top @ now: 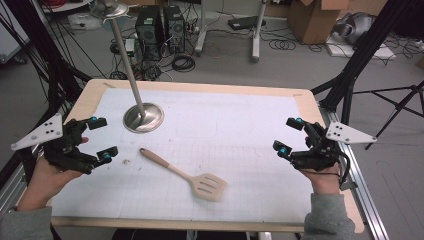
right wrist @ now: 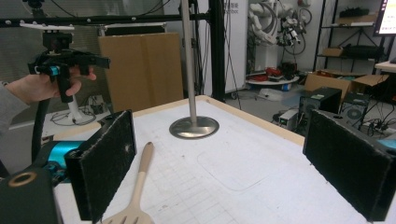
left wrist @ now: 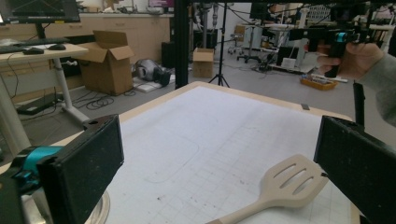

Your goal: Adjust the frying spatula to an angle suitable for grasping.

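High view is showing a person holding a gripper in each hand over a table covered by a white gridded sheet. The left gripper is hovering above the sheet's left edge with its jaws standing wide apart and nothing between them. The right gripper is hovering at the right edge, its jaws likewise spread wide and gripping nothing.

The beige slotted spatula is lying flat on the sheet between the two grippers, nearer the person's side, its handle pointing up and left toward the left gripper and its slotted blade pointing down and right. Neither gripper is touching it. Behind the handle, a metal stand is resting on its round base on the sheet, with a slim pole rising from it and carrying a dish-like metal top; whether anything is lying in that top cannot be told.

On the floor beyond the table, an open cardboard box is sitting near the far right; its contents cannot be made out.

In the left gripper view, the spatula is lying ahead between the two open black jaws, well short of either pad. In the right gripper view, the spatula is lying just beside the left-hand jaw, with the stand upright farther off.
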Available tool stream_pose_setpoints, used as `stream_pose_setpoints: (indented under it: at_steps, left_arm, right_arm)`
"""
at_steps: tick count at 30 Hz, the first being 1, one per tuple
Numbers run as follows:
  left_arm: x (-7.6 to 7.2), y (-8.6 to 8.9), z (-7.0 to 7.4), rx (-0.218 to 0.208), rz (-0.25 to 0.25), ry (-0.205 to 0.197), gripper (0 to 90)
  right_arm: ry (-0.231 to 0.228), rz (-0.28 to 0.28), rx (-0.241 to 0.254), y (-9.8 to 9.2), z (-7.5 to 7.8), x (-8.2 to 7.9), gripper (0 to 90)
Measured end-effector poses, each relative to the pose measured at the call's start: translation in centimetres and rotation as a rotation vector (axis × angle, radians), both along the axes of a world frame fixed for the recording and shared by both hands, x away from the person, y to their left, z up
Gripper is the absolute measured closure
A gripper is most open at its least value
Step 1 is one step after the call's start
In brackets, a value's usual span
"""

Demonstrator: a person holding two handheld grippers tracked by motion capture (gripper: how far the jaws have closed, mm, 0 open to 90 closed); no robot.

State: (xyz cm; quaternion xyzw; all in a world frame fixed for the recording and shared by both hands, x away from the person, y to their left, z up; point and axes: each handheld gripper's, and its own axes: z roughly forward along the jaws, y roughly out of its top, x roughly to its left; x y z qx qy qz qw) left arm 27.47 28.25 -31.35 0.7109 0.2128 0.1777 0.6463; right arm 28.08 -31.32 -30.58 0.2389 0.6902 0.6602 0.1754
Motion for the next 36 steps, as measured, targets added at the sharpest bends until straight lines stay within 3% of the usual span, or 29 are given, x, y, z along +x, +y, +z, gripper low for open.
stream_pose_setpoints:
  at_steps: [8, 14, 21, 24, 27, 31, 36]
  left_arm:
    - [0.2, -0.5, -0.6, -0.002, 0.004, 0.004, 3.7]
    - [0.4, -1.3, -1.3, 0.018, -0.003, 0.023, 11.8]
    - [1.0, -2.0, -2.6, 0.032, -0.03, 0.042, 36.8]
    - [1.1, -2.3, -3.1, 0.028, -0.039, 0.029, 42.9]
    - [1.5, -2.8, -3.8, 0.032, -0.054, 0.058, 49.5]
    - [1.9, -4.0, -4.7, 0.085, -0.061, 0.07, 60.1]
    - [2.0, -4.6, -5.2, 0.111, -0.063, 0.069, 74.2]
  right_arm:
    - [0.007, 0.016, -0.007, 0.2, -0.1, 0.2, 8.5]
    - [0.02, 0.013, -0.007, 0.3, -0.3, 0.5, 8.6]
    - [0.018, 0.018, -0.024, 0.6, -0.3, 0.3, 8.6]
    - [0.02, 0.018, -0.033, 0.6, -0.3, 0.2, 8.5]
    - [0.023, 0.014, -0.035, 0.6, -0.4, 0.1, 8.6]
    - [0.026, 0.014, -0.04, 0.6, -0.5, 0.0, 8.6]
    - [0.024, 0.012, -0.043, 0.4, -0.6, 0.0, 8.6]
